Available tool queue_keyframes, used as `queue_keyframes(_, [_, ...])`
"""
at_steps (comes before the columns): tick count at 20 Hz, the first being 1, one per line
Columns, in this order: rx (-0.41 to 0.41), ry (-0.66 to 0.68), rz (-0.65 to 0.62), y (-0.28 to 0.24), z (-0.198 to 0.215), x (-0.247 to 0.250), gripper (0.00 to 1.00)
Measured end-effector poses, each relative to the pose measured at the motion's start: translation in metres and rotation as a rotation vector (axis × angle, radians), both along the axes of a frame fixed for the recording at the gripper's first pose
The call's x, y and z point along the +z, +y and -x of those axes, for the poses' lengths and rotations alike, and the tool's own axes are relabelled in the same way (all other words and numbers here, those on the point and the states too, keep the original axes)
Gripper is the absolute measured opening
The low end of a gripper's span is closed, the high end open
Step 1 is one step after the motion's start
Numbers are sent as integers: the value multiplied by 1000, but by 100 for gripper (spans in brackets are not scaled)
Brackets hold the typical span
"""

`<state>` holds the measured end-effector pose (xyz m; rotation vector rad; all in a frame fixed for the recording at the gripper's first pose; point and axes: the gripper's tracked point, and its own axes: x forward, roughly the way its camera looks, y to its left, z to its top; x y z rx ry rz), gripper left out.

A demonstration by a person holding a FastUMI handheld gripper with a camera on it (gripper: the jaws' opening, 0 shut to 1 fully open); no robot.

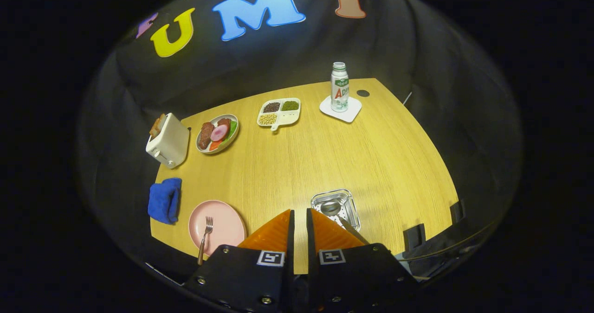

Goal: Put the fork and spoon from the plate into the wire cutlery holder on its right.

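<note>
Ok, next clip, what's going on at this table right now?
A hand-held tool hangs above the near edge of the light wooden table, its orange fingers nearly together with nothing between them. The metal spoon already lies in the square wire cutlery holder, just ahead of the right finger. The metal fork is still on the round pink plate to the left, so half the job is left.
</note>
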<state>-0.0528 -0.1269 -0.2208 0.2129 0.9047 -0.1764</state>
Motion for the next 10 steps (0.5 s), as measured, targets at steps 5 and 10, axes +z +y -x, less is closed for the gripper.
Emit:
queue_keyframes(5, [61, -1, -42, 46, -6, -6, 13])
queue_keyframes(10, [144, 15, -85, 102, -9, -20, 13])
